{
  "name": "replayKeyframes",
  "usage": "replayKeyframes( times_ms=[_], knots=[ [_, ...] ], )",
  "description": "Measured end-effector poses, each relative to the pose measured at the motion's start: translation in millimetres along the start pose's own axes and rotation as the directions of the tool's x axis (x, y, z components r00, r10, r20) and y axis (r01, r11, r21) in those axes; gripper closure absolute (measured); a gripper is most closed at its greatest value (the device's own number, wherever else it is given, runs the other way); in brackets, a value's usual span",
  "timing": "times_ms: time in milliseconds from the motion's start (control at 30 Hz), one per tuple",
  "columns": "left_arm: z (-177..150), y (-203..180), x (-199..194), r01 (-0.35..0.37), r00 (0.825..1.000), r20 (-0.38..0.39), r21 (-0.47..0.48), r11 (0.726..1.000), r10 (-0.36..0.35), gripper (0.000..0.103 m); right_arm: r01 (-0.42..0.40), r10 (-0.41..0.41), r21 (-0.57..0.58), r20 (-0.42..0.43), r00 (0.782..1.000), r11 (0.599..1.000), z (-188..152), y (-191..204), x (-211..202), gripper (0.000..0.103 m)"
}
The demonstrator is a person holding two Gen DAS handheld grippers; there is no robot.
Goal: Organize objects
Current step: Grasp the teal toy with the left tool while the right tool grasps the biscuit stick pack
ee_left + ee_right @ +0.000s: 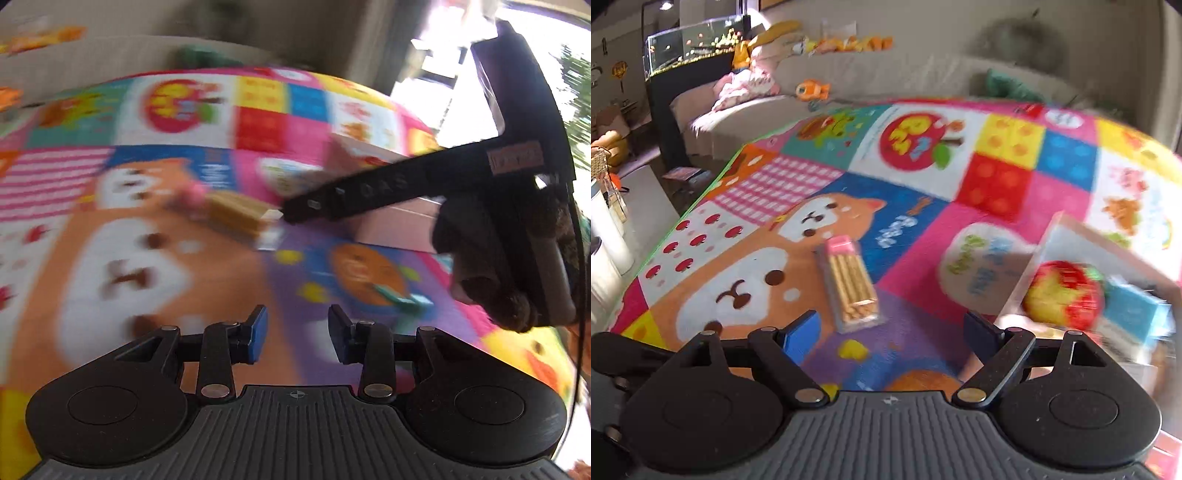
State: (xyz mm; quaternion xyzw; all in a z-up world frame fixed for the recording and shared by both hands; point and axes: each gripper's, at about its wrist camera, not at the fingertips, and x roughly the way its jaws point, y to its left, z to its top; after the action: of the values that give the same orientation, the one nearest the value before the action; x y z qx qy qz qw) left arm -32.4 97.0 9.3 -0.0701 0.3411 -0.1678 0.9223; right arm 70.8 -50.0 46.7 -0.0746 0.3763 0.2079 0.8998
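Just ahead of the right tool (892,332), jaws apart, the pencil case (849,282) lies lengthwise on the play mat (997,184); left tool (297,334) also apart, farther.

Daylight, bright; window (458,66) at my upper right blown out. Heavy motion blur on play mat (147,221); fisheye bends edges.

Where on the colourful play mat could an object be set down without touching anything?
Free patches: the cartoon dog faces left of the clear pencil box with pink lid, and the red, yellow and blue squares beyond it. Crowded: the right side, around the clear bin holding a red-yellow toy apple.
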Motion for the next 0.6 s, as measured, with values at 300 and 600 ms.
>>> replayKeyframes(
  times_ms=[300,600],
  knots=[
    [4.1,58.2,-18.4,-0.202,0.978,0.009,-0.165,0.965,0.207,0.065,0.04,-0.049,-0.084,-0.106,0.993,0.996,21.1,38.4,72.6,0.059],
    [-4.2,47.7,-25.7,-0.114,0.992,0.035,-0.146,0.983,0.121,0.065,0.104,-0.12,-0.119,-0.136,0.983,0.987,-11.2,21.1,25.9,0.071]
  ],
)
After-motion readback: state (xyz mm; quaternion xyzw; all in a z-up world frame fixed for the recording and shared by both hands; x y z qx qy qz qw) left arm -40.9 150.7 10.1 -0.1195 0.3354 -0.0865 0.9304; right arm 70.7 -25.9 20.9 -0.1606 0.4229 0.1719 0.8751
